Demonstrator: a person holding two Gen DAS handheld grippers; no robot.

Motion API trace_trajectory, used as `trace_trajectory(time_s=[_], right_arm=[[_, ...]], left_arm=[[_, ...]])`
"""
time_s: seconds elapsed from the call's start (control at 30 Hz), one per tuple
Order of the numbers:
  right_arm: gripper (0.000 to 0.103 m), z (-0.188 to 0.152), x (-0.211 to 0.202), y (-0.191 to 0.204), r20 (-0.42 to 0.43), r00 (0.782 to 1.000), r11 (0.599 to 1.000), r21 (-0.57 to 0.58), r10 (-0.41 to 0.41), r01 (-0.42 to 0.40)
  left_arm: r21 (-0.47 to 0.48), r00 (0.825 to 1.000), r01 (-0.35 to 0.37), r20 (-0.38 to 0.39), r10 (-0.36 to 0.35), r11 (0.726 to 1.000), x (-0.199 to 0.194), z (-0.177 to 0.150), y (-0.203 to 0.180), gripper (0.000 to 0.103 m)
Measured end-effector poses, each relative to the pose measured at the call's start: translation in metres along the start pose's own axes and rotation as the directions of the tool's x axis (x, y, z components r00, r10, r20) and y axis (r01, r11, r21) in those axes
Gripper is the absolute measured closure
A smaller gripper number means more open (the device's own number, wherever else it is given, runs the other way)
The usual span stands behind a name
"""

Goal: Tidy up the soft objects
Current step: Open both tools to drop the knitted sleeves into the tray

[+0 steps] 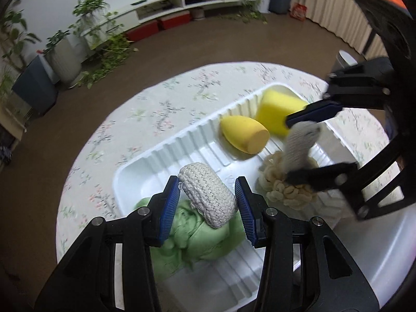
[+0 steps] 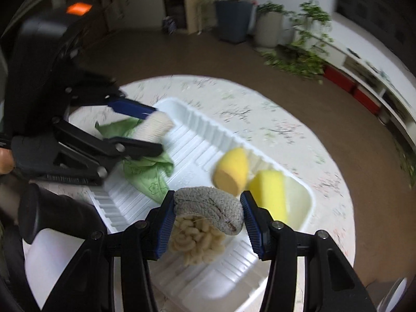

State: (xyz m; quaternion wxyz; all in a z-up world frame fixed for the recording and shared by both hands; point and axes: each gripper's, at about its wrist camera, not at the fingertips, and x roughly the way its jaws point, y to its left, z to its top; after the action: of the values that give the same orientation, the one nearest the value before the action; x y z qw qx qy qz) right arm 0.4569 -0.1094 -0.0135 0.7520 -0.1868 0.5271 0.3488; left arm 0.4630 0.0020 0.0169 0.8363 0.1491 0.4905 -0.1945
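Holding a woven white pad (image 1: 206, 195) between my left gripper's (image 1: 208, 197) blue fingers, I have it over the green cloth (image 1: 197, 236) at one end of the white ribbed tray (image 1: 182, 145). My right gripper (image 2: 208, 214) clamps a grey knitted roll (image 2: 210, 210) above a cream noodly puff (image 2: 197, 241). The tray also carries two yellow sponges: an egg-shaped one (image 1: 244, 135) and a block (image 1: 278, 111), side by side at its far end. It sits on a round floral table (image 1: 145, 119).
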Motion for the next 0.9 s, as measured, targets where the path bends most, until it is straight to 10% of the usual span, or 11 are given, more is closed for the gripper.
trace_trajectory(time_s=[0.53, 0.9], right_arm=[[0.048, 0.002, 0.041, -0.013, -0.106, 0.994, 1.0, -0.008, 0.008, -0.009], [0.04, 0.002, 0.043, -0.013, -0.099, 0.995, 1.0, 0.003, -0.006, 0.007]], left_arm=[[-0.014, 0.998, 0.014, -0.057, -0.015, 1.0, 0.022, -0.001, -0.004, 0.059], [-0.059, 0.998, 0.008, -0.066, -0.012, 0.998, 0.027, -0.005, 0.008, 0.036]])
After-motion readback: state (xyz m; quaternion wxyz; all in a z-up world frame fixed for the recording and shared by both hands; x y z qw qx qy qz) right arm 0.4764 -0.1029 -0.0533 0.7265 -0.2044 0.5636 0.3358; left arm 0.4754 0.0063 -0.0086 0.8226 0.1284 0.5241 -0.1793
